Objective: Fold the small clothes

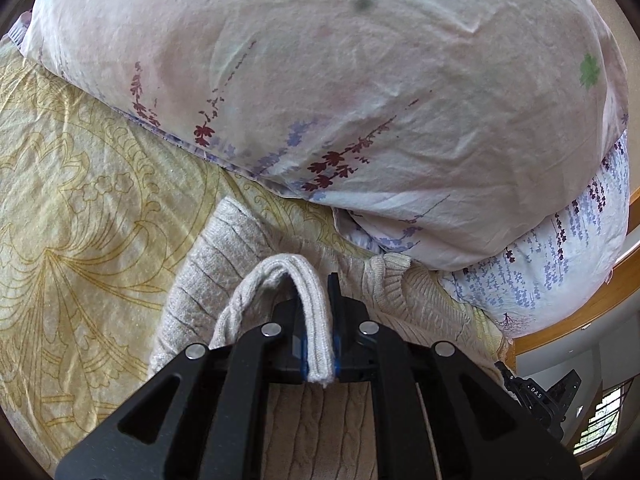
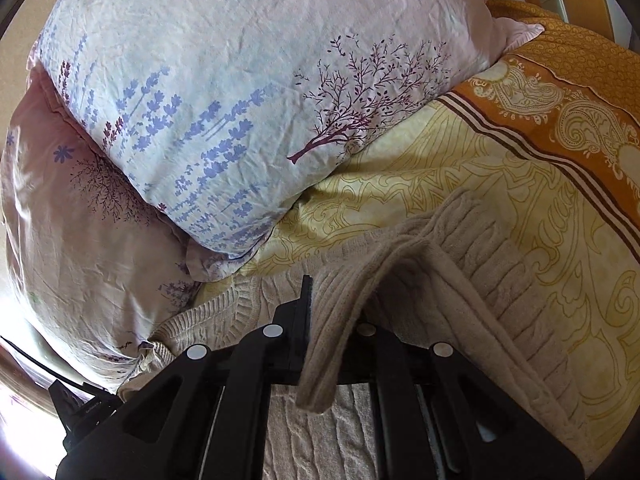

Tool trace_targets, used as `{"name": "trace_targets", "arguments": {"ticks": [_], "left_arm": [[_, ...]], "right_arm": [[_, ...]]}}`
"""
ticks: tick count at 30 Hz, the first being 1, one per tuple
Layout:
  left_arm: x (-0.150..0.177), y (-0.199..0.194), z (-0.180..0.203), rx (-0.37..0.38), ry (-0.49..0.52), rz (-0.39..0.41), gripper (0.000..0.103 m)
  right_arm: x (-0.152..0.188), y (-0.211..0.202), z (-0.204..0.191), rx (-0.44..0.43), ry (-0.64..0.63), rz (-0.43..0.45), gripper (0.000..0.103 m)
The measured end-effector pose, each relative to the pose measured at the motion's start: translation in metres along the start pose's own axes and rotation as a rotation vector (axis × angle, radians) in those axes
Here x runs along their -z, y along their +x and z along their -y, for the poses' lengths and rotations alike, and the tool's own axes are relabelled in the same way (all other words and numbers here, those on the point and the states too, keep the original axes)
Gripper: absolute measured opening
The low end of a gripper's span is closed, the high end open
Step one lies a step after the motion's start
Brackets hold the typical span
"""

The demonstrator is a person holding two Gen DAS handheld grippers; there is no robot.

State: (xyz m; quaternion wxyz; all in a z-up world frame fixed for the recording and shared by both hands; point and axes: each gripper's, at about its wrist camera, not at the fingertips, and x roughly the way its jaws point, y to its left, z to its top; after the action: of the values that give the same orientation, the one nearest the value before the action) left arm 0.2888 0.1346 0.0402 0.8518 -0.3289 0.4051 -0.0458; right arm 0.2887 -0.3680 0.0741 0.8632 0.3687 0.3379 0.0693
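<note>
A beige cable-knit sweater (image 1: 208,280) lies on a yellow patterned bedsheet (image 1: 80,200). My left gripper (image 1: 318,312) is shut on a ribbed edge of the sweater (image 1: 308,300), which loops up between the fingers. In the right wrist view the sweater (image 2: 480,264) spreads under and to the right of my right gripper (image 2: 332,312), which is shut on a ribbed band of it (image 2: 340,320) that drapes over the fingers. The right finger there is hidden by the cloth.
Two floral pillows (image 1: 320,80) are stacked just beyond the sweater, close ahead; they also show in the right wrist view (image 2: 240,100). An orange bedcover border (image 2: 560,100) lies at the right. A wooden bed frame (image 1: 592,300) runs at the right edge.
</note>
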Motion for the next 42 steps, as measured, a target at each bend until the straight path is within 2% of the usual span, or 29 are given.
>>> {"name": "trace_targets", "arguments": {"ticks": [1,3,5,8,12,17,18,20,22,23,24,27,29,32,35,38,40,42], "left_arm": [[0.0,0.0,0.0,0.004,-0.004,-0.002,0.011],[0.0,-0.001,0.001,0.025,-0.012,-0.001,0.021],[-0.001,-0.004,0.003,0.058,-0.014,0.014,0.045],[-0.001,-0.011,0.01,0.065,0.013,0.031,0.06],[0.003,-0.014,0.017,0.036,0.065,0.039,0.065],[0.004,-0.028,0.001,0.048,0.056,0.04,0.065],[0.005,-0.034,-0.001,0.044,0.062,0.045,0.065],[0.009,-0.047,-0.004,0.004,0.094,0.067,0.066],[0.015,-0.059,-0.009,-0.024,0.138,0.088,0.066],[0.017,-0.062,-0.011,-0.024,0.158,0.084,0.066],[0.021,-0.063,-0.011,-0.028,0.174,0.078,0.066],[0.028,-0.057,-0.012,-0.037,0.229,0.044,0.062],[0.033,-0.052,-0.01,-0.047,0.277,0.033,0.056],[0.037,-0.044,-0.011,-0.038,0.3,0.019,0.053],[0.036,-0.042,-0.011,-0.031,0.321,0.015,0.052],[0.034,-0.041,-0.014,-0.012,0.307,0.007,0.052],[0.034,-0.041,-0.014,-0.007,0.304,0.005,0.052],[0.034,-0.041,-0.014,-0.009,0.315,0.002,0.052]], "right_arm": [[-0.001,0.001,0.001,-0.008,0.011,-0.006,0.009],[-0.002,0.0,0.001,-0.033,0.03,-0.016,0.02],[-0.003,-0.001,-0.001,-0.049,0.027,-0.011,0.045],[-0.003,-0.008,-0.007,-0.057,0.011,0.007,0.06],[-0.003,-0.01,-0.006,-0.057,0.019,0.0,0.062],[0.0,-0.018,-0.001,-0.022,0.007,0.008,0.061],[0.0,-0.025,-0.002,0.01,-0.001,0.024,0.061],[0.003,-0.046,-0.006,0.097,-0.05,0.116,0.061],[0.005,-0.067,-0.012,0.126,-0.13,0.206,0.061],[0.007,-0.074,-0.013,0.139,-0.159,0.224,0.061],[0.007,-0.076,-0.012,0.148,-0.178,0.218,0.061],[0.002,-0.068,-0.011,0.156,-0.228,0.11,0.059],[-0.002,-0.059,-0.01,0.192,-0.263,0.053,0.052],[-0.005,-0.047,-0.01,0.237,-0.313,-0.004,0.046],[-0.006,-0.036,-0.023,0.243,-0.393,-0.023,0.046],[-0.001,-0.018,-0.061,0.21,-0.549,-0.047,0.046],[0.003,-0.002,-0.088,0.253,-0.684,-0.047,0.046],[-0.003,0.012,-0.103,0.334,-0.757,-0.023,0.047]]}}
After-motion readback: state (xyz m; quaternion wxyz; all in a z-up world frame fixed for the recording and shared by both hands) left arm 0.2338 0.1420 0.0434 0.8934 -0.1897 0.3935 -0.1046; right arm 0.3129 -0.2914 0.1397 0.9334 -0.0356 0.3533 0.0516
